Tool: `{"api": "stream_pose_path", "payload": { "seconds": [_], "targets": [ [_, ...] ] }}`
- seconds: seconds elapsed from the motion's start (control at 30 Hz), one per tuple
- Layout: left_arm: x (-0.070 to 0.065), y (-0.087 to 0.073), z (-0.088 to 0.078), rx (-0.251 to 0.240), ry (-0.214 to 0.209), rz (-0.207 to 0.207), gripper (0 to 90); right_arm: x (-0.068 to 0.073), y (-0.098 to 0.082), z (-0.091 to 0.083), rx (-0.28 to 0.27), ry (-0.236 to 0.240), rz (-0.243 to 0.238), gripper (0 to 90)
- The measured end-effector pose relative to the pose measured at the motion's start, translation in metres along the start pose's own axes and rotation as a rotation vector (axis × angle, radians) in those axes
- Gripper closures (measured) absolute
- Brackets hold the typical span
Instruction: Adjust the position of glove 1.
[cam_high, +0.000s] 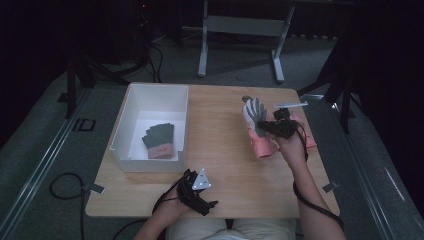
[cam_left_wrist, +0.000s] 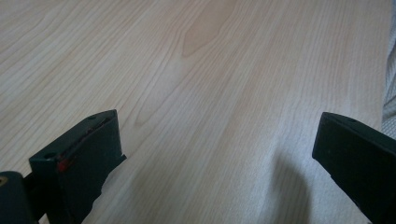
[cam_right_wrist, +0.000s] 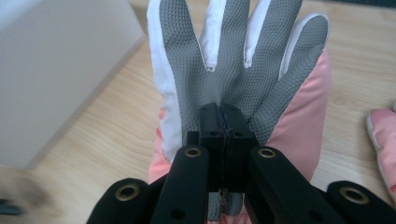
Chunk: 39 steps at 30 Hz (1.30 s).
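High view: on a wooden worktop, the right gripper — near the right edge — has its jaws pinched tight on the palm of a pink, white and grey glove, lifting it with fingers pointing toward the far edge. A second glove lies in a white box at the left edge, while the left gripper rests by the near edge — jaws spread wide over bare wood, holding nothing.
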<state>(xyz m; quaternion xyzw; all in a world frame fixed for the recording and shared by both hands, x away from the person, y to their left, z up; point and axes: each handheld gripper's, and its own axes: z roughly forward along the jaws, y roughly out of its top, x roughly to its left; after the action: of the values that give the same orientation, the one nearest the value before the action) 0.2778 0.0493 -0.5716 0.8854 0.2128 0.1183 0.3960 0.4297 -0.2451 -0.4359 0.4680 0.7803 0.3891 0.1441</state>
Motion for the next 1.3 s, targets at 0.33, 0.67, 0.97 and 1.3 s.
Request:
{"api": "stream_pose_path", "payload": {
  "seconds": [0.33, 0.67, 0.97, 1.3],
  "targets": [
    [-0.003, -0.001, 0.000, -0.006, -0.006, 0.018, 1.2, 0.050, -0.023, -0.036, -0.109, -0.063, 0.111, 89.0],
    [-0.006, -0.003, -0.001, -0.016, -0.002, 0.038, 1.2, 0.067, -0.069, 0.025, 0.033, -0.029, 0.199, 89.0],
    [-0.007, -0.003, -0.001, -0.028, 0.000, 0.042, 1.1, 0.070, -0.078, 0.072, 0.112, -0.093, 0.210, 88.5],
    [-0.006, -0.004, -0.001, -0.021, -0.006, 0.044, 1.1, 0.069, -0.078, 0.086, 0.116, -0.073, 0.065, 87.7]
  ]
}}
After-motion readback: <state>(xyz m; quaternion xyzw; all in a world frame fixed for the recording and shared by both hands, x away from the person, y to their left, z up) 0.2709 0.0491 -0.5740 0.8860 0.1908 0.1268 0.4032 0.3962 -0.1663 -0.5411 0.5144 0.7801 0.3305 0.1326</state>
